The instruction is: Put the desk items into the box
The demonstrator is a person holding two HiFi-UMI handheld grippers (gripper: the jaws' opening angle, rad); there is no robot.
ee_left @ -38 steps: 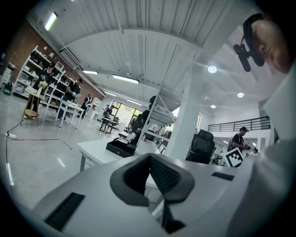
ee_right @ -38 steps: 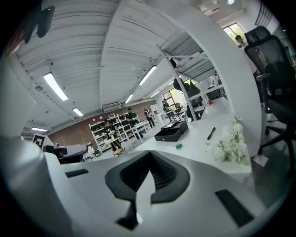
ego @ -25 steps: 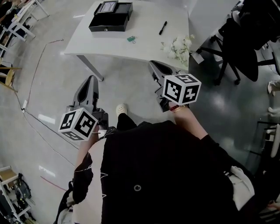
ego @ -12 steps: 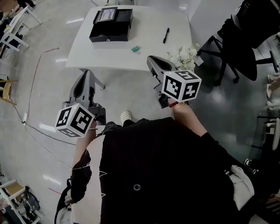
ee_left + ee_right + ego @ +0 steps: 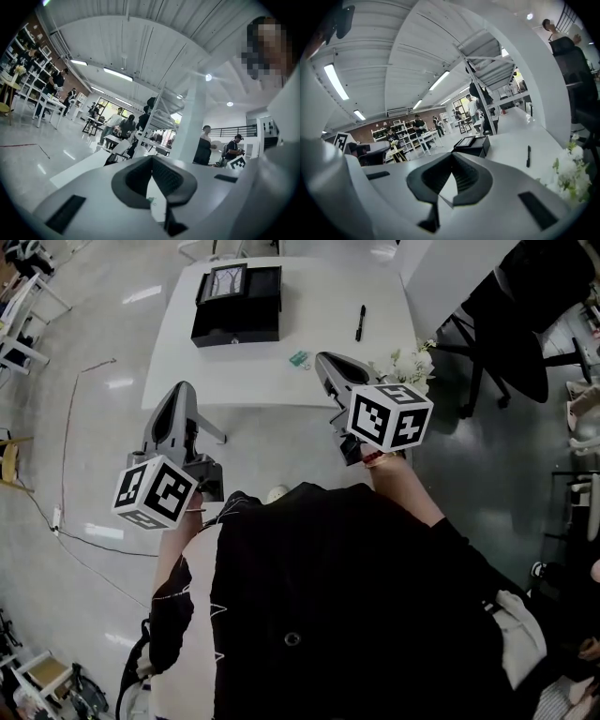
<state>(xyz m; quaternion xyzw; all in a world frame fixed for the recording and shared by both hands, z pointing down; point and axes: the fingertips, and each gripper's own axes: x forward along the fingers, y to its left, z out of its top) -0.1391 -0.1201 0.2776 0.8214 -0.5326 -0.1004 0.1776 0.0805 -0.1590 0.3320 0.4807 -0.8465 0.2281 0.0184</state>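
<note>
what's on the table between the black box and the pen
Nothing: the head view shows bare tabletop between the box and pen.

Black box standing at far left of white table; black pen, small green clip and white flowers lying apart to its right.

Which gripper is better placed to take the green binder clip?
Right. The right gripper is over the table's near edge, just beside the green binder clip; the left gripper is off the table's left corner, farther away.
</note>
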